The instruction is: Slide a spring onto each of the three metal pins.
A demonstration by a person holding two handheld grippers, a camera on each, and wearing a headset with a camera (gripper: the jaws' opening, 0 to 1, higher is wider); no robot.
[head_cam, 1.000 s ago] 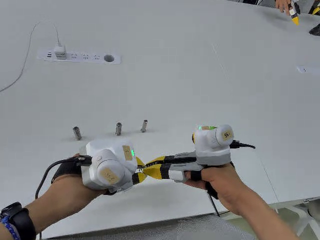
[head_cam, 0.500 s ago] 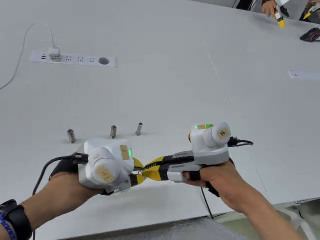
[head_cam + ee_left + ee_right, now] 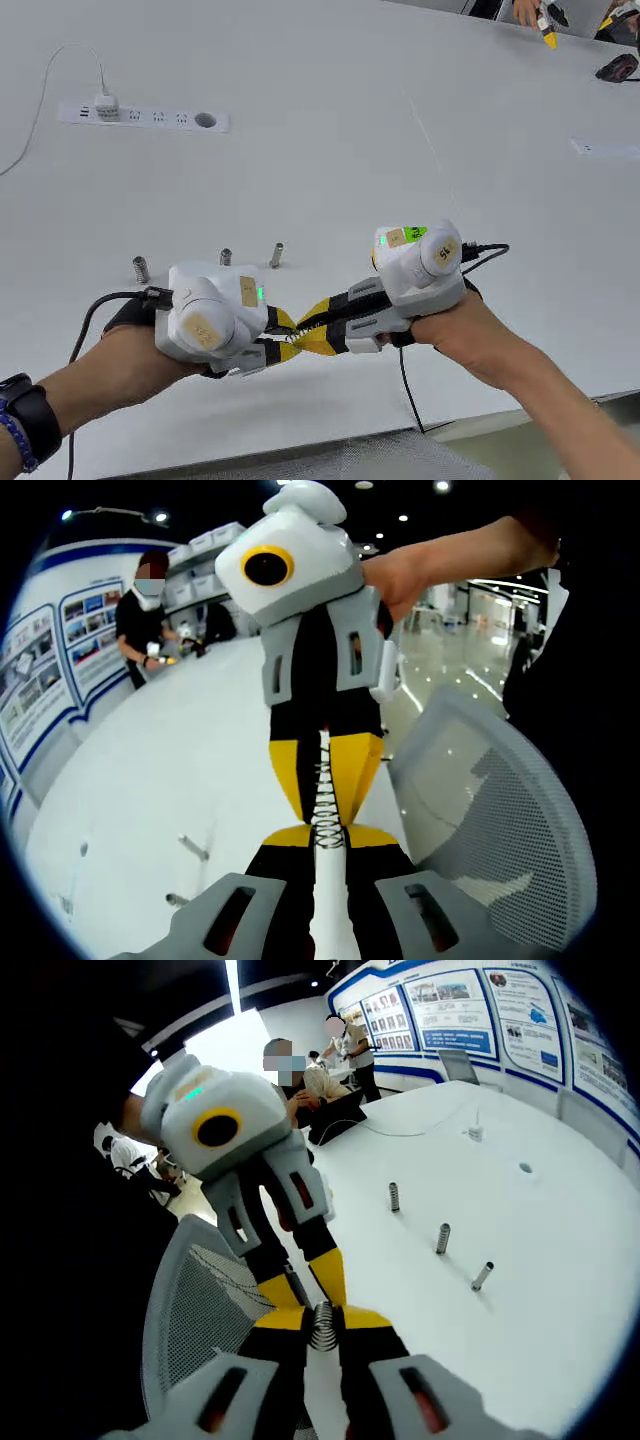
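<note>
right gripper's body has tipped up a bit vs 0.5 s ago; tips unmoved

left gripper (image 3: pixel 282 348) & right gripper (image 3: pixel 312 338) meet nose to nose at lower centre of head view. both sets of jaws are closed on one spring (image 3: pixel 323 805), which bridges the yellow tips.

spring looks v. light, thin-wired, easy to bend or squash, and likely to ping out if pinched off-centre. best hold, i'd say: gentle squeeze across the coils near one end, w/ the bore & other end left free.

in right gripper view, far pin (image 3: pixel 393 1196) & middle pin (image 3: pixel 442 1238) look coiled already, and near pin (image 3: pixel 482 1276) looks bare. all three stand on the white table (image 3: pixel 420 150), well apart from the tips.
</note>
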